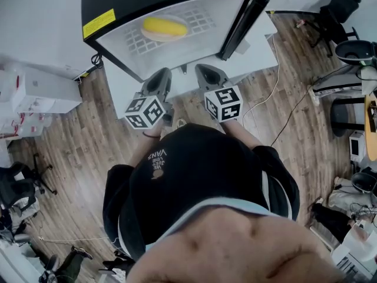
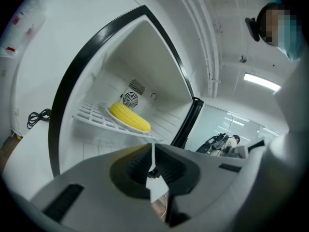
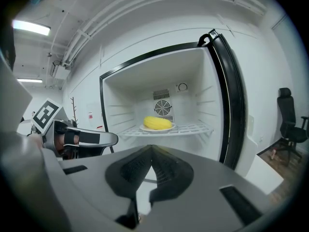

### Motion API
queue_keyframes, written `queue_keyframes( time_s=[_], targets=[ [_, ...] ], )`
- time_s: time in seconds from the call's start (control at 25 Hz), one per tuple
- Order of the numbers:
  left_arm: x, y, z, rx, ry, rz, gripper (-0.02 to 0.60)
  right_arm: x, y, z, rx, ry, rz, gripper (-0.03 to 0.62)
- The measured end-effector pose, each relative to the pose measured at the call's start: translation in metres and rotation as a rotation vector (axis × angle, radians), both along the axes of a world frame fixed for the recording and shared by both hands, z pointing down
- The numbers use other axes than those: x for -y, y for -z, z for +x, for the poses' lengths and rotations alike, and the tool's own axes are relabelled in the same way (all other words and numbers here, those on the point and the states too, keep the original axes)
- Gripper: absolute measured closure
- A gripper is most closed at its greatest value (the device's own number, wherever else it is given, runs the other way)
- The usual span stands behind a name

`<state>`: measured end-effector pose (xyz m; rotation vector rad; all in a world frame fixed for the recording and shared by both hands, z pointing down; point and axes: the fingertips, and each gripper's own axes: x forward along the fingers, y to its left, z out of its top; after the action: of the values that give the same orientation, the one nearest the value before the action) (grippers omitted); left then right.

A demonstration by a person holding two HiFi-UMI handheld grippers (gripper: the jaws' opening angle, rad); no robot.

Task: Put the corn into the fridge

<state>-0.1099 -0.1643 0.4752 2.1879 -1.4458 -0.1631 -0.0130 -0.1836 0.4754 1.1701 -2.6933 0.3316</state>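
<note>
Light is bright and even all round. In the head view the white fridge (image 1: 232, 13) interior glares, its shelf (image 1: 203, 21) nearly washed out. Ceiling strip lights (image 3: 31, 27) burn as hot bars in both gripper views. Those views bulge like a fisheye and fall to black at the corners. Up close, my left gripper (image 2: 152, 166) and right gripper (image 3: 150, 161) look soft, with shadow pooled behind the jaws.

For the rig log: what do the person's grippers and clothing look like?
The left gripper and right gripper are grey moulded shells with dark ribbed pads; each carries a white cube with black square markers. The person wears a black top with white print.
</note>
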Motion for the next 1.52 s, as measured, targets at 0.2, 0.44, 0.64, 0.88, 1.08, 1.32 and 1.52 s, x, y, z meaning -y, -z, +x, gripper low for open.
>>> queue_keyframes(
  time_s=[0.2,0.44,0.64,0.88,1.08,1.32,1.52],
  targets=[
    [-0.012,0.001,0.003,0.001,0.017,0.004,0.551,-0.009,0.0,0.004,-0.005,0.014,0.001,0.582],
    [-0.024,0.0,0.002,-0.003,0.037,0.005,0.551,-0.02,-0.001,0.004,-0.002,0.024,0.004,0.582],
    [-0.035,-0.001,0.004,-0.001,0.051,0.006,0.551,-0.03,-0.001,0.005,-0.003,0.038,0.007,0.582],
    [-0.048,-0.001,0.007,0.001,0.062,0.007,0.551,-0.039,0.001,0.009,0.003,0.04,0.009,0.582],
    [-0.057,-0.002,0.012,0.002,0.066,0.005,0.551,-0.046,0.001,0.014,0.005,0.042,0.008,0.582],
    [-0.066,-0.003,0.014,-0.006,0.08,0.002,0.551,-0.054,-0.001,0.016,0.006,0.052,0.007,0.582],
    [-0.071,-0.005,0.015,0.0,0.086,0.001,0.551,-0.058,-0.001,0.017,0.003,0.055,0.012,0.582]
  ],
)
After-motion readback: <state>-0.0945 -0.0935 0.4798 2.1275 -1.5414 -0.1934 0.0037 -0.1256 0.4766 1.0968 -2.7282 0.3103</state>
